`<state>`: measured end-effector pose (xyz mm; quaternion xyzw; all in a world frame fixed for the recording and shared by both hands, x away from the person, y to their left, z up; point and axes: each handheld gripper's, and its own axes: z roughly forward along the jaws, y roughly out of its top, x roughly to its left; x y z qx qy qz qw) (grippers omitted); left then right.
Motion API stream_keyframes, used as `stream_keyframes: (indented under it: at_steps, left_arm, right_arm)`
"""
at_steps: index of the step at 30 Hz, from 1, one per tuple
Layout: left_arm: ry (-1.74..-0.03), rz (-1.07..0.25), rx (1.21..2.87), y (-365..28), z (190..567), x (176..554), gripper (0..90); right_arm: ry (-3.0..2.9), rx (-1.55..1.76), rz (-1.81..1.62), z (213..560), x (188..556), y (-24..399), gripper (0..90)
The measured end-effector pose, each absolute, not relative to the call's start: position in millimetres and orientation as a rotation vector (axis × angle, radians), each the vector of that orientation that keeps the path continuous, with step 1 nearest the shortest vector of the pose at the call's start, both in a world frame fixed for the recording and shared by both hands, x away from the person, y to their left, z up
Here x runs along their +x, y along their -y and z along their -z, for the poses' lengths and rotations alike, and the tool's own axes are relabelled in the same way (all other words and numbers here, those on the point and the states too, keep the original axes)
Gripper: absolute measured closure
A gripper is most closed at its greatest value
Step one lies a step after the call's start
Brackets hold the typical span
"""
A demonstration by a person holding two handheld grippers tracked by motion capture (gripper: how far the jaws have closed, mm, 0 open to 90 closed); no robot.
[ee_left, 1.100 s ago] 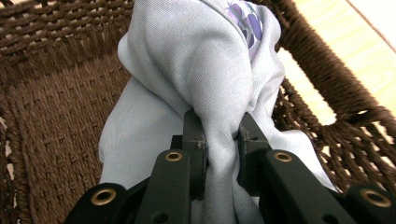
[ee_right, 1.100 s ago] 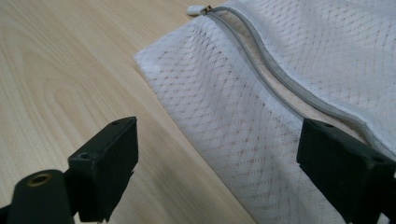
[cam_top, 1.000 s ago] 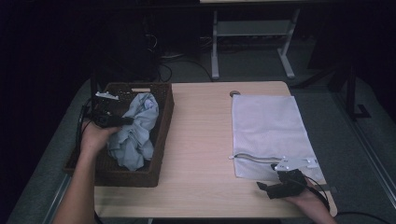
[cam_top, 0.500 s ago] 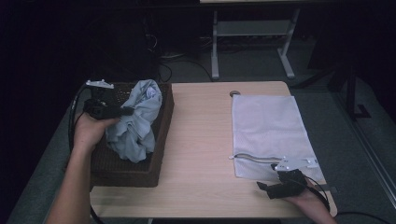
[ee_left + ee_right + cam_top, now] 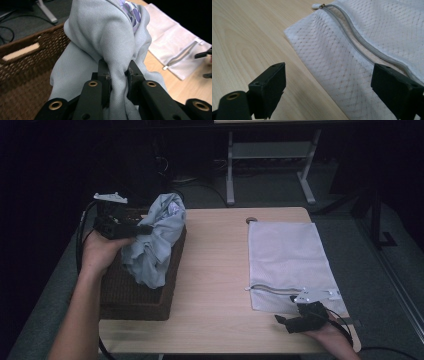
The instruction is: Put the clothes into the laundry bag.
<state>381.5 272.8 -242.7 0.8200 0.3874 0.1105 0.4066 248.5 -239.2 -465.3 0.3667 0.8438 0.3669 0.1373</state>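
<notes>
A pale grey-blue garment (image 5: 155, 237) hangs above the brown wicker basket (image 5: 135, 295) at the table's left. My left gripper (image 5: 142, 229) is shut on a bunched fold of it; in the left gripper view the garment (image 5: 105, 45) is pinched between the black jaws of my left gripper (image 5: 118, 73), and a purple patterned patch shows at its top. A white mesh laundry bag (image 5: 290, 260) lies flat at the right with its zipper (image 5: 362, 45) partly undone. My right gripper (image 5: 286, 322) rests open at the bag's near corner, with the bag (image 5: 352, 65) between the wide-set jaws of my right gripper (image 5: 334, 82).
The wooden table (image 5: 215, 270) has bare room between basket and bag. A grey metal stand (image 5: 270, 165) is on the floor behind the table. A black cable (image 5: 80, 240) trails from the left gripper. The surroundings are dark.
My left gripper has risen and lifted the garment up out of the basket, so more cloth hangs free. The right hand and its gripper have stayed still.
</notes>
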Motion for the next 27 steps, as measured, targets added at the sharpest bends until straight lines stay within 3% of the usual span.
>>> stream_keyframes:
  at_steps: [14,27]
  left_arm:
    - [-0.814,-0.183,2.064,-217,230,382,77.2]
    - [-0.701,-0.108,2.115,-169,258,382,77.1]
  right_arm:
    - [-2.445,1.055,-1.065,466,249,240,12.1]
    - [-2.449,1.050,-1.065,466,248,239,12.1]
